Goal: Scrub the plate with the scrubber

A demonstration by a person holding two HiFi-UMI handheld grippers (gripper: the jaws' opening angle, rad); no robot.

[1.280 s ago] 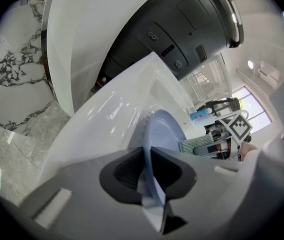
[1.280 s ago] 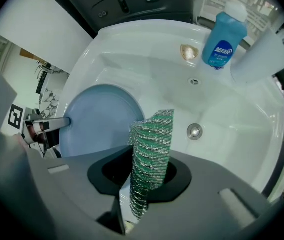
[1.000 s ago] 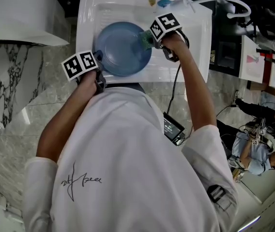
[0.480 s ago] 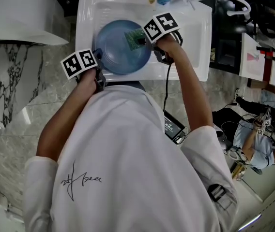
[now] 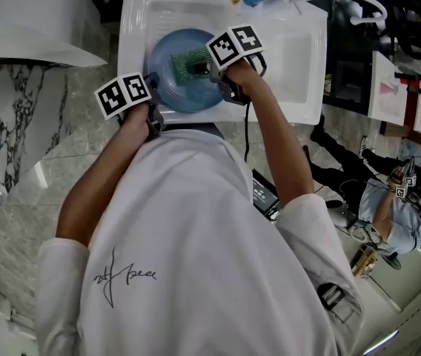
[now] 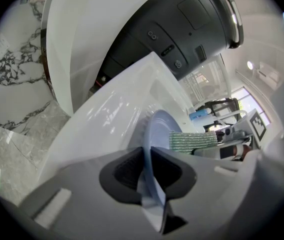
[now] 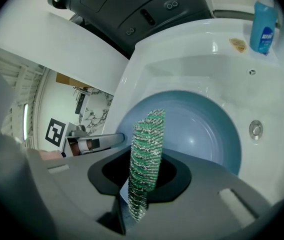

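While our left gripper (image 6: 147, 174) is clamped on the near rim of the blue plate (image 5: 164, 50) in the white sink (image 5: 292, 43), we hold the green scrubber (image 7: 147, 149) pinched edge-on in our right gripper (image 7: 143, 179), its far end over the plate's middle.
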